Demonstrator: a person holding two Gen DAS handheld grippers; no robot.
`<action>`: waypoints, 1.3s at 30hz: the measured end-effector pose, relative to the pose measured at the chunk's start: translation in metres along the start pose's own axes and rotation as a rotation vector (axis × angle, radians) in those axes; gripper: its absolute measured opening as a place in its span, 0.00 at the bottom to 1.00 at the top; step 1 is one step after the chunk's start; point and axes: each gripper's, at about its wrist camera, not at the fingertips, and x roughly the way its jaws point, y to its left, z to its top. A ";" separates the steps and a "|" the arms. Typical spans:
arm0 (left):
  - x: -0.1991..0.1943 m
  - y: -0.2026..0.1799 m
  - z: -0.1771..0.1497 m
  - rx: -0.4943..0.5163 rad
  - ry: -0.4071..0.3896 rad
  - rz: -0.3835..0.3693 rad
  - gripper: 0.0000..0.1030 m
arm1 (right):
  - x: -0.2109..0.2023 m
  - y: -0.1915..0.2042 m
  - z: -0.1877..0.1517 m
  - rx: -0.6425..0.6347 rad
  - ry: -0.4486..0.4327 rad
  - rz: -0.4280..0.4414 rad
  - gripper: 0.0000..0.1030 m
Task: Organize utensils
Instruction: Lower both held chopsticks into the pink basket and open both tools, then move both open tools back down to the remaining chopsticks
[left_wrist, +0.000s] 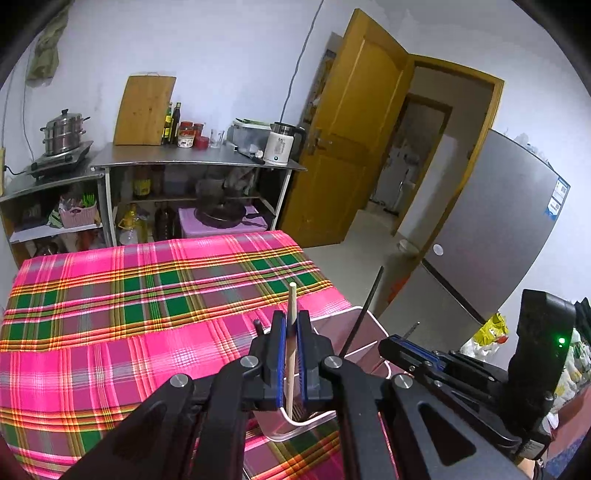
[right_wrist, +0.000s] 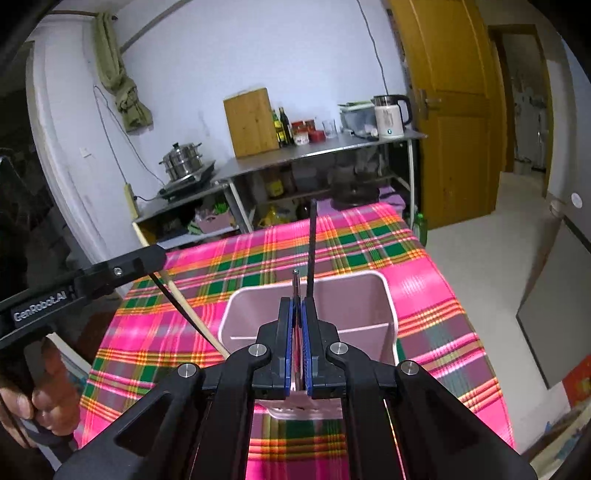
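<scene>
A pink utensil holder with an inner divider stands on the plaid tablecloth; it also shows in the left wrist view. My left gripper is shut on a wooden chopstick whose lower end reaches into the holder. That chopstick and a black one show in the right wrist view. My right gripper is shut on a thin metal utensil above the holder. A black chopstick stands upright in the holder beside it.
A steel counter stands beyond the table with a cutting board, bottles, a kettle and a steamer pot. A wooden door is open at right, next to a grey fridge.
</scene>
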 end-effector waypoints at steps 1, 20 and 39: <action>-0.001 0.000 -0.001 0.001 -0.001 0.001 0.05 | 0.001 0.000 -0.001 0.001 0.005 -0.001 0.05; -0.077 -0.012 -0.006 0.072 -0.132 0.022 0.08 | -0.039 0.003 -0.006 -0.002 -0.063 -0.036 0.15; -0.111 0.052 -0.113 -0.035 -0.038 0.092 0.11 | -0.053 0.043 -0.089 -0.073 0.051 0.064 0.15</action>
